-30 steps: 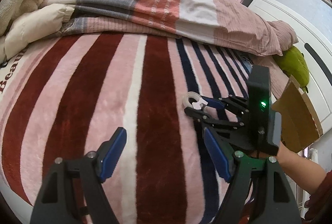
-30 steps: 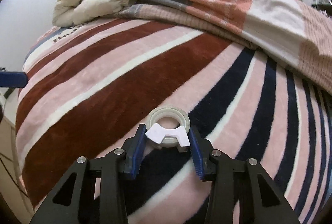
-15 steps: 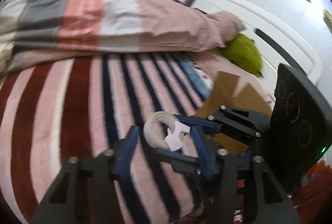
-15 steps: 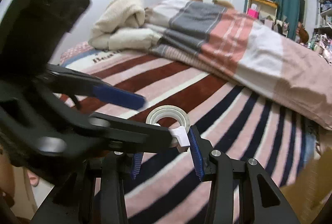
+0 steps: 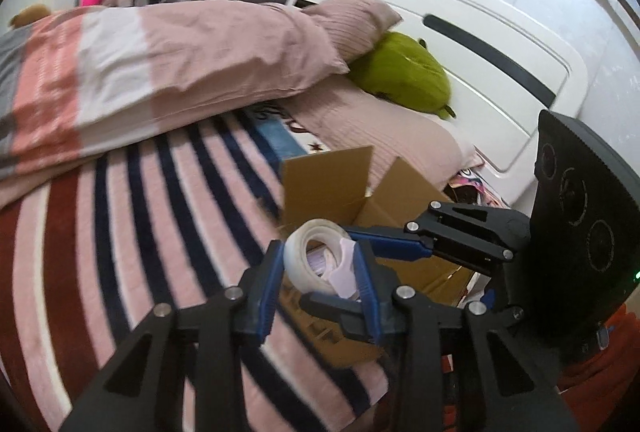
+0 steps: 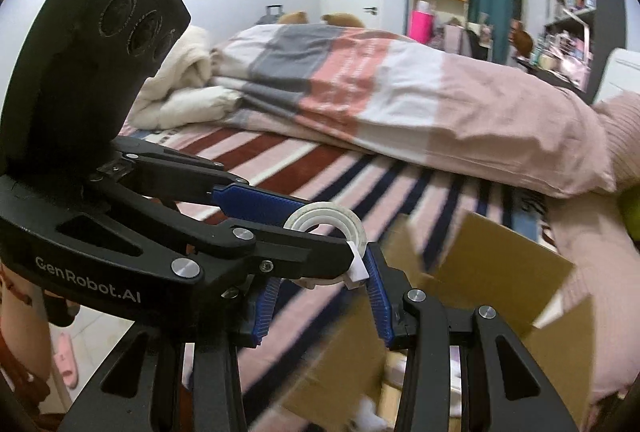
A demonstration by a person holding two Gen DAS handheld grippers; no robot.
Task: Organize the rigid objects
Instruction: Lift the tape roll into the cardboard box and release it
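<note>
1. Both your grippers meet on the tape roll (image 5: 316, 256), held in the air above the near edge of the box (image 5: 360, 200). The roll stands on edge, its hole open to the left wrist camera, its white dispenser tab (image 5: 344, 272) toward the right-hand pad in that view.
2. Your left gripper (image 5: 318, 280) has just been closing, and the roll now sits between its blue pads. The pads look to be against the roll's two sides, so I judge it gripped.
3. Your right gripper (image 6: 320, 284) is narrowly spread and clamped on the roll by the tab (image 6: 357, 266). Its fingers cross the left ones from the side, so the two grips lie roughly at right angles.
4. The relation that matters: the open box lies just ahead of and below the roll, flaps up. In the right wrist view the box (image 6: 492, 272) is lower right of the fingers. Either hand is equally near, since both carry the roll.
5. As a judgement, one grip must let go before the roll can drop in cleanly. A flap standing near the roll could catch it.
6. Under all this is a bed with a striped plush blanket (image 5: 132, 216), soft and uneven. A folded quilt (image 6: 360, 88) lies behind it, a green plush toy (image 5: 404, 76) by the white headboard (image 5: 480, 44). Shelves and a teal curtain fill the far room.
</note>
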